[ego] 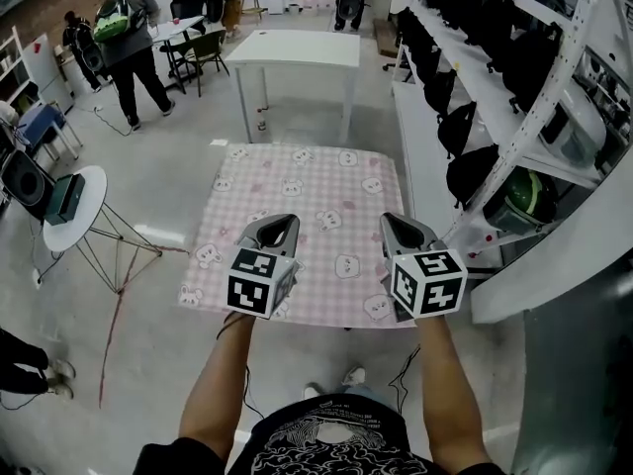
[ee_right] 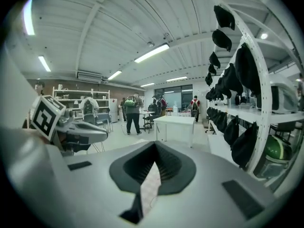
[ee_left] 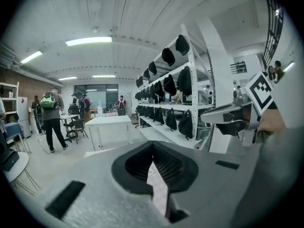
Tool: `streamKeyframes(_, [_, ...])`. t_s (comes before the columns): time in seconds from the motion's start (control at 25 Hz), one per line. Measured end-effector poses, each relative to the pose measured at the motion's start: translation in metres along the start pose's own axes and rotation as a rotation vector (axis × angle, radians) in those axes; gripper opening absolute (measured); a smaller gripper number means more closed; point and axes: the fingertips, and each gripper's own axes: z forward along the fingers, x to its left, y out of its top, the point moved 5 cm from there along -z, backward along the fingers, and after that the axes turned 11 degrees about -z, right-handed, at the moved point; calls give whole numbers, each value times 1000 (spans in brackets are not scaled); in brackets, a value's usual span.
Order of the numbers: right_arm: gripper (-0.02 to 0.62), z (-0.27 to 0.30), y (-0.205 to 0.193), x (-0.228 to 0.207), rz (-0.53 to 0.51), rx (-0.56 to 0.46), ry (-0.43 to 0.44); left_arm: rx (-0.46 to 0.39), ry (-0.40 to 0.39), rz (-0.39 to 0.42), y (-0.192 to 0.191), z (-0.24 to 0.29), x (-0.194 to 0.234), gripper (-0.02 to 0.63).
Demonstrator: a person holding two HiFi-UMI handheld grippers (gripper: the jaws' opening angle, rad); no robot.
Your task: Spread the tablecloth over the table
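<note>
- Two grippers are mine, and both are pinching. My left gripper (ego: 280, 228) and my right gripper (ego: 396, 228) each squeeze the near edge of the tablecloth (ego: 297, 181).
- A thin strip of pink cloth sits pressed between each pair of jaws.
- The rest of the tablecloth stretches out flat, away in front of my jaws.
- I think this is the spreading step, with the near edge held up.
- Next I should pull both corners evenly toward me, lower them, then let go.
</note>
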Motion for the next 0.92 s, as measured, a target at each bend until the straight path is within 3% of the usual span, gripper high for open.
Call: streamKeyframes(0.92, [3, -19, 8, 3, -23, -11, -6, -29, 36, -30, 9, -25, 9, 2])
